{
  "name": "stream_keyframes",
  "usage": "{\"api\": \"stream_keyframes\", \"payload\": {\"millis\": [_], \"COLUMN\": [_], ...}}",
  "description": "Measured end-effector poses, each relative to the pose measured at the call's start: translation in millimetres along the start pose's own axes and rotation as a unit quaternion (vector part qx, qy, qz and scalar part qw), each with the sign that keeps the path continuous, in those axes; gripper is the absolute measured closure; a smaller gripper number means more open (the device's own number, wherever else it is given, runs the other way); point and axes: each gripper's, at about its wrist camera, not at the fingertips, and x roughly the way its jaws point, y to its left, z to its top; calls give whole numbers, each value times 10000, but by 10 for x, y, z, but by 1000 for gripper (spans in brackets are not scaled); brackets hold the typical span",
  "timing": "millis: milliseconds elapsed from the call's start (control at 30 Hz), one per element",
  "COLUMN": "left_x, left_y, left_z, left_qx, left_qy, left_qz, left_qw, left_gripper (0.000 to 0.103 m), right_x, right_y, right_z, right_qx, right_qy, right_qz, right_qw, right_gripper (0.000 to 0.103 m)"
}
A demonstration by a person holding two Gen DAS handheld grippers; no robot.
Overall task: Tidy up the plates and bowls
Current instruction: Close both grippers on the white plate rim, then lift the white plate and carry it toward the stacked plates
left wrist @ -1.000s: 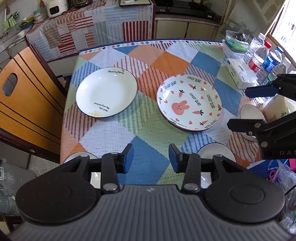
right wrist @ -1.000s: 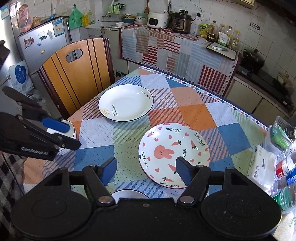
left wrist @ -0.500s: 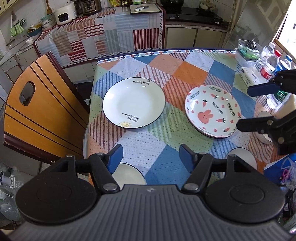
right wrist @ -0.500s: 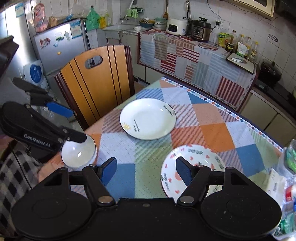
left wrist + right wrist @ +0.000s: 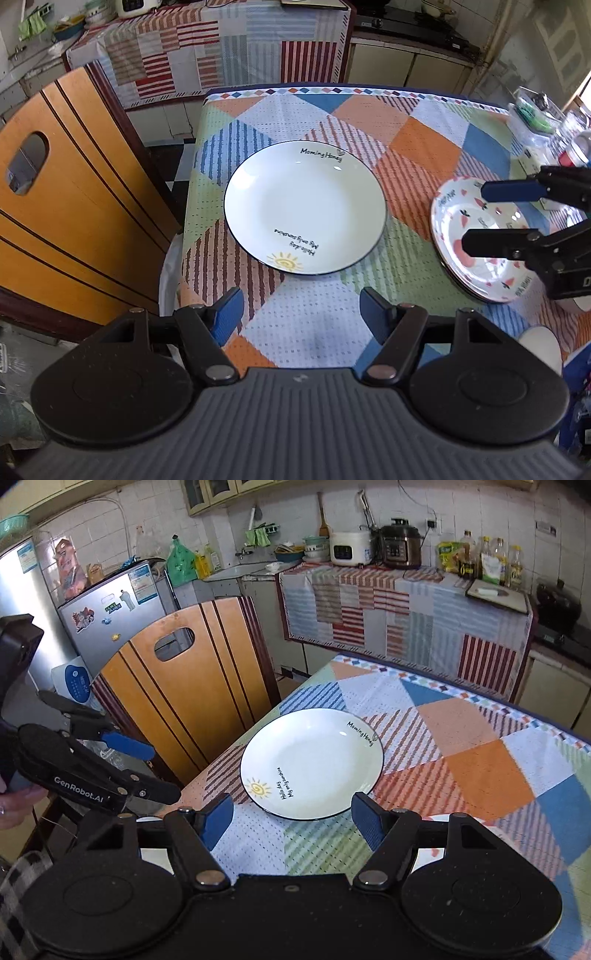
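A white plate with a dark rim and a sun drawing (image 5: pixel 304 206) lies on the patchwork tablecloth, ahead of my left gripper (image 5: pixel 301 314), which is open and empty. It also shows in the right wrist view (image 5: pixel 312 762), just beyond my right gripper (image 5: pixel 291 818), also open and empty. A bunny-pattern plate (image 5: pixel 476 240) lies at the right, partly behind the right gripper's fingers (image 5: pixel 509 192). A white bowl (image 5: pixel 541 341) peeks out at the near right edge.
A wooden chair (image 5: pixel 55 214) stands against the table's left side. Bottles and a small basket (image 5: pixel 535 110) sit at the far right. A cloth-covered counter (image 5: pixel 406 609) with cookers lies behind the table, and a fridge (image 5: pixel 110 605) stands at the left.
Both grippers have swung left toward the white plate. The left gripper's jaws have opened wider. The bunny plate has slid to the right in view, and out of the right wrist view.
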Motion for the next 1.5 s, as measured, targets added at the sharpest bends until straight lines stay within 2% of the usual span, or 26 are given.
{"api": "stream_keyframes", "payload": {"millis": [167,400,600,767,833,967,1067,1300,1500], "left_x": [364,922,1212,1352,1381,1429,1467,1516,1496], "left_y": [169,399,523,584,597,606,618,667,569], "left_z": [49,129,169,205,209,225,253,244,274], "left_qx": [-121,-431,-617,-683,-697,-733,-857,-1210,-843], "left_qy": [-68,166,286,329,348,332,313,218,276], "left_qz": [127,151,175,116,68,-95,-278,-381,-163], "left_qw": [9998,9988,9975,9971,9969,9967,9954,9917,9959], "left_gripper": [35,35,36,39,44,61,75,76,76], "right_x": [432,977,1362,1540,1587,1634,1671,1690,1664], "right_y": [-245,-589,-834,-893,-902,-889,-907,-1060,-1012], "right_z": [-11,10,42,54,66,55,53,44,30], "right_qx": [578,867,1307,1318,1324,1132,1064,1470,1457], "right_qy": [195,504,843,904,999,1062,1062,971,909], "right_qz": [50,-3,-1,-73,7,-4,54,245,168], "right_qw": [9981,9950,9878,9871,9862,9879,9886,9841,9850], "right_gripper": [28,28,29,37,51,60,75,82,83]}}
